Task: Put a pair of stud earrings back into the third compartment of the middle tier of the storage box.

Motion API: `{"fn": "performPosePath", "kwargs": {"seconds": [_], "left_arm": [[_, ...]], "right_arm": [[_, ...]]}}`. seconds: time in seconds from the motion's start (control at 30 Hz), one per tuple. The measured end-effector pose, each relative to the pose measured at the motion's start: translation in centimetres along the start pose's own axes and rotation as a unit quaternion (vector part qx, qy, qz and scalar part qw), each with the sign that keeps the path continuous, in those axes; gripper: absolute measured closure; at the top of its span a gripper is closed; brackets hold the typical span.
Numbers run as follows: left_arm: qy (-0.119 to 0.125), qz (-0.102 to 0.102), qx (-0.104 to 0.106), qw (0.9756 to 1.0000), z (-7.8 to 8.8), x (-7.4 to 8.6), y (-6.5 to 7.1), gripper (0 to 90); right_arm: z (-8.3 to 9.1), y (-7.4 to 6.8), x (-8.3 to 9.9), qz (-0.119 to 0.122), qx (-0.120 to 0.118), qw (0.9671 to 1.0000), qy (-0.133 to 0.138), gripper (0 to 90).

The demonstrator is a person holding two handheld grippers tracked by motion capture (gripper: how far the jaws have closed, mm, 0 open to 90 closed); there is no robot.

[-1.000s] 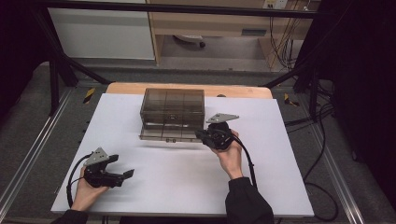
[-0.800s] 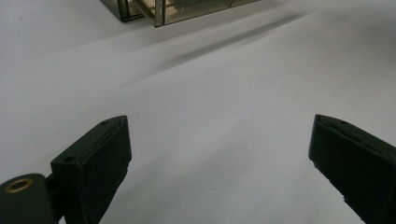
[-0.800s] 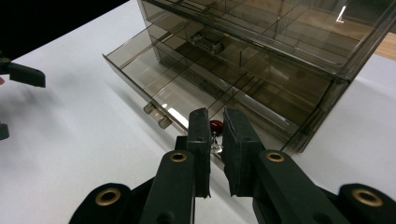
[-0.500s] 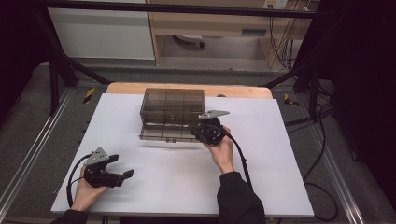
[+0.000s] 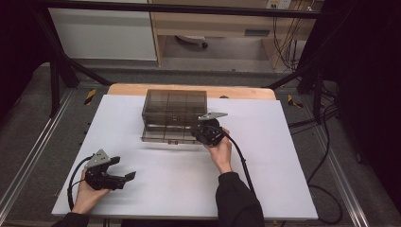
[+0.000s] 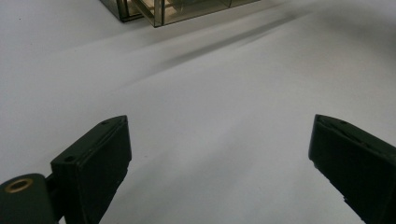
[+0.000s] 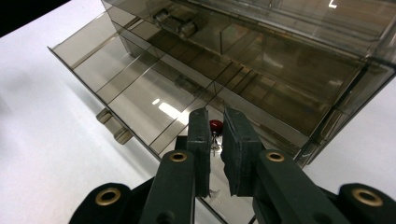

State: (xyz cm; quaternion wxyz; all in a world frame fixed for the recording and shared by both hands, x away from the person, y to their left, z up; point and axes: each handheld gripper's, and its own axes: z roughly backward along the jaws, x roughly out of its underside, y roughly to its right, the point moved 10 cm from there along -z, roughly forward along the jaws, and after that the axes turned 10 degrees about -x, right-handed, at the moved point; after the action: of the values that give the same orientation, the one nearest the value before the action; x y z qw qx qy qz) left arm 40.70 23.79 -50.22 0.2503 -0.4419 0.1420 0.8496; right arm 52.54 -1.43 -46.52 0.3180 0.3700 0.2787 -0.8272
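A white counter (image 5: 283, 156) carries a smoky, see-through drawer cabinet (image 5: 175, 106) toward its far middle. The cabinet's bottom drawer (image 7: 140, 93) stands pulled out toward the person and is split by clear dividers into compartments.

The right tongs (image 5: 201, 134) hang over the open drawer's right end, tipped down into it. In the right gripper view their two black pads stand narrow, nearly together, and pinch a small pin with a round red head (image 7: 215, 125); the pin's thin metal shank hangs down between the pads, just above the drawer's near right compartment.

The left tongs (image 5: 124, 178) rest low at the counter's near left corner, well apart from the cabinet. Their pads are spread wide with nothing but bare counter between them.
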Motion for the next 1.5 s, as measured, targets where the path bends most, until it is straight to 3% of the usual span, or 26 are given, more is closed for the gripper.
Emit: {"fn": "performPosePath", "kwargs": {"seconds": [0.33,0.67,0.97,1.23,1.4,1.5], "left_arm": [[-0.001,-0.001,0.000,1.0000,0.0,0.0,0.0,5.5],[0.000,0.000,0.000,1.0000,0.0,0.0,0.0,5.5],[-0.002,-0.002,0.000,1.0000,0.0,0.0,0.1,5.5],[-0.002,-0.001,0.000,1.0000,0.0,0.1,0.0,5.5],[-0.002,-0.002,0.001,1.0000,0.0,0.1,0.1,5.5],[-0.001,0.000,0.001,1.0000,0.0,0.1,0.1,5.5]], "right_arm": [[-1.2,0.3,0.8,0.001,0.009,0.9998,-0.015,81.2],[-0.3,0.0,0.2,0.009,0.013,0.9999,-0.002,69.4],[2.6,-0.6,-0.7,0.018,0.010,0.9995,0.024,41.6],[4.9,-1.3,-0.9,0.006,0.001,0.9990,0.044,17.3],[6.7,-0.8,-0.5,0.006,0.017,0.9985,0.051,7.6],[7.7,-0.7,0.2,0.001,0.015,0.9988,0.047,5.7]]}}
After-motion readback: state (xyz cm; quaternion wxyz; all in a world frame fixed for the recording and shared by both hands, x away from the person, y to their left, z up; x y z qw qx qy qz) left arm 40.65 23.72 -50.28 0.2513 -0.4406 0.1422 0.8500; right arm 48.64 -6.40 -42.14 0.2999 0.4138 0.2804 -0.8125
